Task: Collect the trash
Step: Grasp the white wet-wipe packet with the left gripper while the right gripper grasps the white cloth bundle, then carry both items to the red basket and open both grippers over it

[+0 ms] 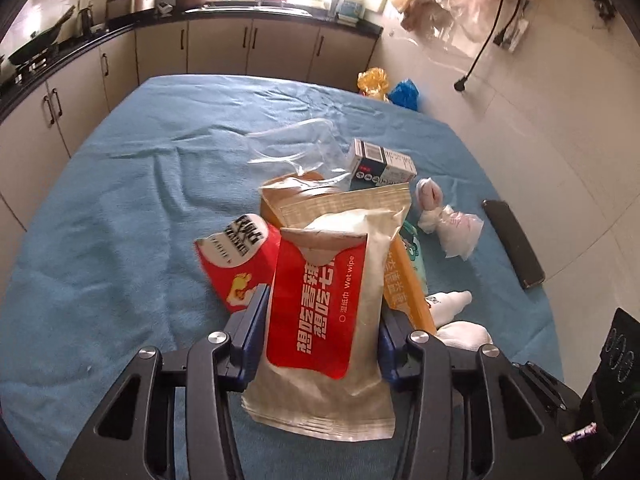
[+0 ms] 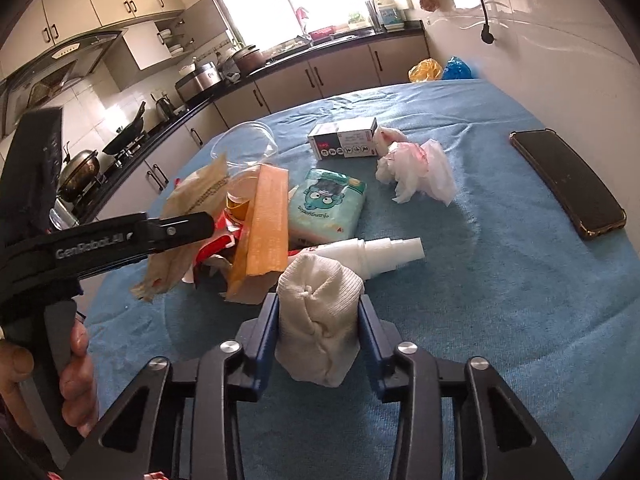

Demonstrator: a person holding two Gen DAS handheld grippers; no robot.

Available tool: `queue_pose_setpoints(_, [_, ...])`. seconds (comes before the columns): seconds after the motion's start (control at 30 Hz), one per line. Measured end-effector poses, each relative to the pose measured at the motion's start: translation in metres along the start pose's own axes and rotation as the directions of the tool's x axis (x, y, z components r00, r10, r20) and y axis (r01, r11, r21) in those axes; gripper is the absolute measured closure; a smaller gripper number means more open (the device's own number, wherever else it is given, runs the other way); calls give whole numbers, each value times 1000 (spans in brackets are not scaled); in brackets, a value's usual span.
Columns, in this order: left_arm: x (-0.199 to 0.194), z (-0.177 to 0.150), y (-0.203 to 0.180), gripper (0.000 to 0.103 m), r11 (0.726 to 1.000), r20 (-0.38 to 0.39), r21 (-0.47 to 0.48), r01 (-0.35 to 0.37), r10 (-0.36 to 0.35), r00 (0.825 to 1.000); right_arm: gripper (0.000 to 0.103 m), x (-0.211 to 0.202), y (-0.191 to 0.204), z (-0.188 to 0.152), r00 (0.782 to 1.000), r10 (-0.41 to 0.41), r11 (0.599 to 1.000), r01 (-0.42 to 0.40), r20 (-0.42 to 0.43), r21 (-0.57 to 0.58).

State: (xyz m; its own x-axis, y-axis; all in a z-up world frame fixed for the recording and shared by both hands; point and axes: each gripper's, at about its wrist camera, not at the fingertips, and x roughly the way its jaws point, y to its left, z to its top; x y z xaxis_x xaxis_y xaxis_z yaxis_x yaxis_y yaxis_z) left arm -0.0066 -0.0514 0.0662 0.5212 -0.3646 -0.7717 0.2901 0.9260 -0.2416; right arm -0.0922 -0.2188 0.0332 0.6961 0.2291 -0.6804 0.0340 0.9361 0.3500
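Note:
My left gripper (image 1: 320,320) is shut on a red-and-cream wet wipe packet (image 1: 320,312), held above the blue-covered table (image 1: 120,208). Behind it lies a trash pile: a red snack carton (image 1: 236,264), an orange wrapper (image 1: 404,280), a clear plastic cup (image 1: 296,148), a small printed box (image 1: 380,164) and crumpled white tissue (image 1: 452,224). My right gripper (image 2: 318,312) is shut on a rolled white sock (image 2: 320,320). In the right wrist view the left gripper (image 2: 172,232) holds the packet (image 2: 192,200) at the left, next to the orange wrapper (image 2: 264,224).
A teal tissue pack (image 2: 328,204), a white spray bottle (image 2: 376,256), the small box (image 2: 344,140) and crumpled tissue (image 2: 416,168) lie mid-table. A black phone (image 2: 568,184) lies at the right edge. Kitchen counters (image 1: 160,28) run behind; yellow and blue bags (image 1: 384,84) sit past the far corner.

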Motion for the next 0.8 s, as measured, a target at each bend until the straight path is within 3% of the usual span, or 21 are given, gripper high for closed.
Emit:
queue_pose_setpoints(0.3, [-72,-29,19,57,1000,108,-15,-14,15,994,69,-27,14,-9,999,19,1000,-19,26,-24])
queue_pose_setpoints(0.47, [-116,-54,58,57,995,158,-66,-78,88,984,69,-42,35,-11,997,65,997,-64,28,-50])
queue_pose_setpoints(0.6, [-153,-81,107,57,973,187,-149,-179,205,961,69,-40,70,-17,992,123,987,-122,1,-104])
queue_pose_setpoints(0.8, [-196,-130,193,57,885,161,-313,-343,406,900,69,-20,144,-31,969,230,949,-244,-92,-201])
